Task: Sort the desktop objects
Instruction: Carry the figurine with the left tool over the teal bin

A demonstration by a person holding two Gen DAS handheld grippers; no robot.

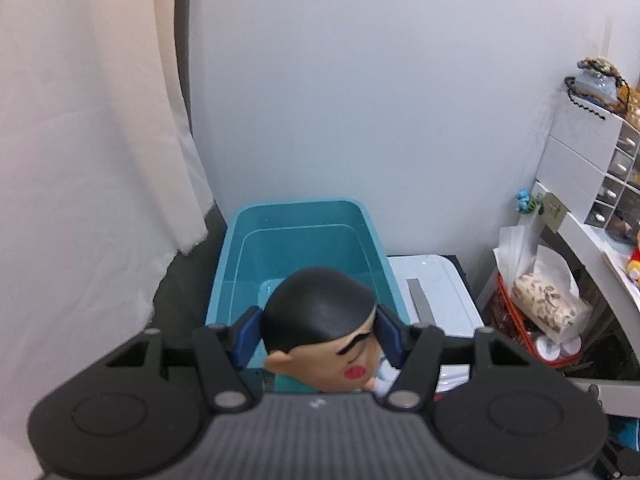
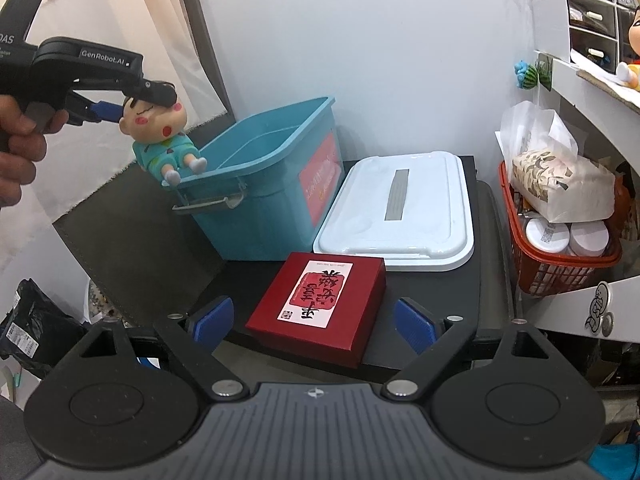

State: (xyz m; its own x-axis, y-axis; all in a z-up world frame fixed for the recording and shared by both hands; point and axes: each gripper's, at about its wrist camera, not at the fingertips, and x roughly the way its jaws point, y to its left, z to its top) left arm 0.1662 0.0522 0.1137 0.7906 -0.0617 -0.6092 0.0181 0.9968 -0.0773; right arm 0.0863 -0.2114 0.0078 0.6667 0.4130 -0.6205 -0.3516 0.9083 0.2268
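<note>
Blue-padded left tongs (image 1: 318, 336) pinch the figurine's (image 1: 320, 332) head; right tongs (image 2: 314, 322) spread

In the left wrist view the figurine (image 1: 320, 332) hides the teal bin's (image 1: 236, 264) floor toward six o'clock, its own body drops behind the left gripper (image 1: 318, 338), and the red basket (image 1: 516, 328) at three o'clock shows only blurred contents.
</note>
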